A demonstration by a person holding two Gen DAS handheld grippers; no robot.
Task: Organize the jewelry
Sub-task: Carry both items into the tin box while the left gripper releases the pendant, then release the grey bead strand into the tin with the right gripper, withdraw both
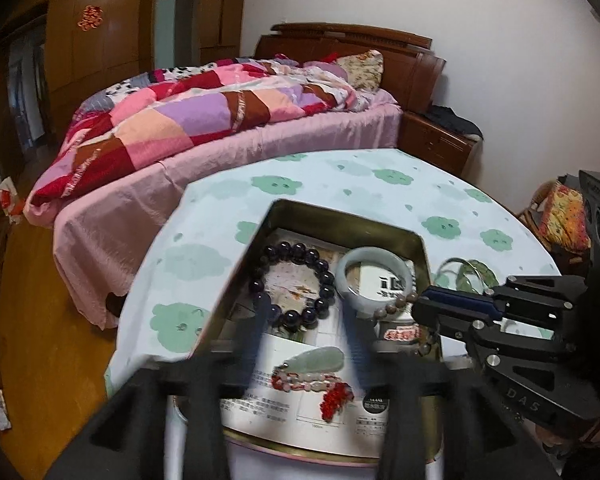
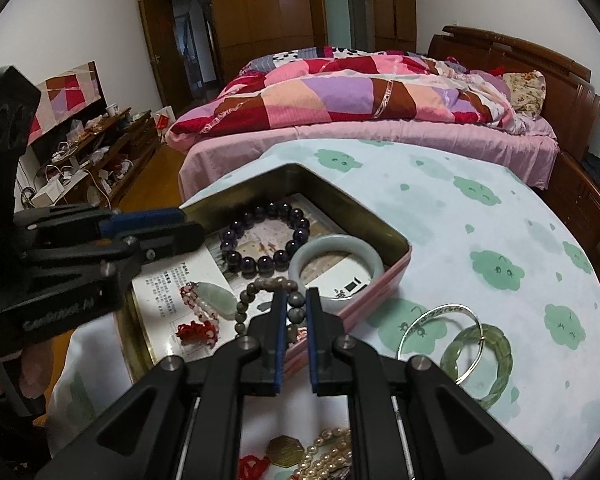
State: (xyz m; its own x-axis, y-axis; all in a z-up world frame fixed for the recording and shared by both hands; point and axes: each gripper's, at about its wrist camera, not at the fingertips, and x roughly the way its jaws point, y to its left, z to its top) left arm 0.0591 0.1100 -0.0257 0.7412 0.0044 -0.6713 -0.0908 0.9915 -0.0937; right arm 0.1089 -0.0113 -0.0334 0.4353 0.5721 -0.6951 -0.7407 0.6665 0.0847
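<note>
Dangling the grey bead bracelet (image 2: 260,292) in our right tongs (image 2: 296,312), clamped narrow on its beads, we're right over the tin (image 2: 396,240)'s near wall, left tongs (image 1: 300,320) wide and empty above the pendant (image 1: 320,358).

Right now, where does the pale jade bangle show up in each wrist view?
Left wrist view: the pale jade bangle lies inside the tin, right of centre, beside the dark bead bracelet.
Right wrist view: the bangle sits at centre, in the tin's near right corner, just beyond the right gripper.
Shared landmark: the dark bead bracelet, lying to the bangle's left in both views.
</note>
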